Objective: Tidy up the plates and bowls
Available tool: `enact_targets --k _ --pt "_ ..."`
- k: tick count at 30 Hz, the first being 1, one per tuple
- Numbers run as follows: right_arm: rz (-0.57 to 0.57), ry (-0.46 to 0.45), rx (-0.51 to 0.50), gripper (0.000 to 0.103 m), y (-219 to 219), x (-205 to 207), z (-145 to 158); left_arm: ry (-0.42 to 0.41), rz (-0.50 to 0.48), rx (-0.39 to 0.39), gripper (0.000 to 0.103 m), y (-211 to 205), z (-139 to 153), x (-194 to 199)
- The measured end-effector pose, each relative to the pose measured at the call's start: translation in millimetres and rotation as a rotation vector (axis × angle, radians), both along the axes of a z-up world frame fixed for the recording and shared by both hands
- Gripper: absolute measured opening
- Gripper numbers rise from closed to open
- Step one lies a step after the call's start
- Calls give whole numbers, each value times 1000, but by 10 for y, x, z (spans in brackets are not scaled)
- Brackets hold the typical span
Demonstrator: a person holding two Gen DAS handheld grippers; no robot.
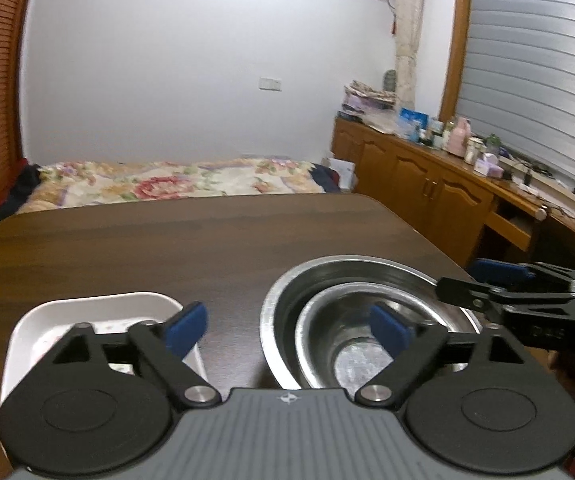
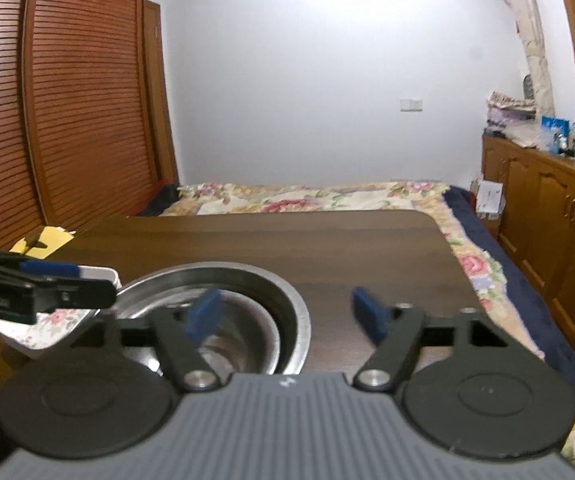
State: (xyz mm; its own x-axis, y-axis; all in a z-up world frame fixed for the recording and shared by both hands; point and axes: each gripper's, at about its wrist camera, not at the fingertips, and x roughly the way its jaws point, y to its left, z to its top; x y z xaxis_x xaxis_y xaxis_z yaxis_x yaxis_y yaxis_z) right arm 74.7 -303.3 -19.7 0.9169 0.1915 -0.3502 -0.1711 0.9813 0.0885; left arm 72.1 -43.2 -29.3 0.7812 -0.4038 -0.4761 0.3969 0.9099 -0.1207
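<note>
On the dark wooden table [image 1: 167, 248] stands a large steel bowl [image 1: 283, 300] with a smaller steel bowl [image 1: 327, 344] nested inside it. Left of them lies a white rectangular plate [image 1: 87, 308] with a floral print. My left gripper [image 1: 289, 328] hovers open above the gap between plate and bowls, with nothing in it. My right gripper [image 2: 287, 312] is open too; its left pad is over the small bowl [image 2: 247, 340] and its right pad is over bare table, with the large bowl's rim [image 2: 301, 320] between them. Each gripper shows at the other view's edge: the right gripper [image 1: 461, 282], the left gripper [image 2: 87, 282].
A bed with a floral quilt [image 2: 307, 196] lies beyond the table's far edge. Wooden cabinets [image 1: 427, 188] with bottles on top line the right wall, and slatted wardrobe doors [image 2: 67, 100] the left. A yellow object [image 2: 47, 240] sits off the table's left corner.
</note>
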Motion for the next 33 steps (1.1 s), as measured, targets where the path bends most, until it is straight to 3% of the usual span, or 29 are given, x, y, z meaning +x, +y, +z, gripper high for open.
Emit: enact_targets --k 2,5,10,24,27,29,33 --pt "-11 -17 9 97 -21 -31 -4 -3 14 13 100 10 -9 -30" --pt "-17 -24 21 103 -42 -59 -21 -14 36 35 101 3 -19 -57" --pt "-41 -20 16 103 -43 -58 -83 -3 24 3 100 -9 -55 -98" --pt "-9 9 79 103 -73 -9 -193 51 2 -5 66 -84 -165 -90" --pt "0 12 71 100 -46 -11 -206 58 3 -10 61 -101 -180 -95" --pt "2 21 68 87 -33 1 -214 61 2 -10 59 -102 -187 -100" --pt "7 43 74 80 -31 25 -237 64 6 -10 53 -107 -182 -95"
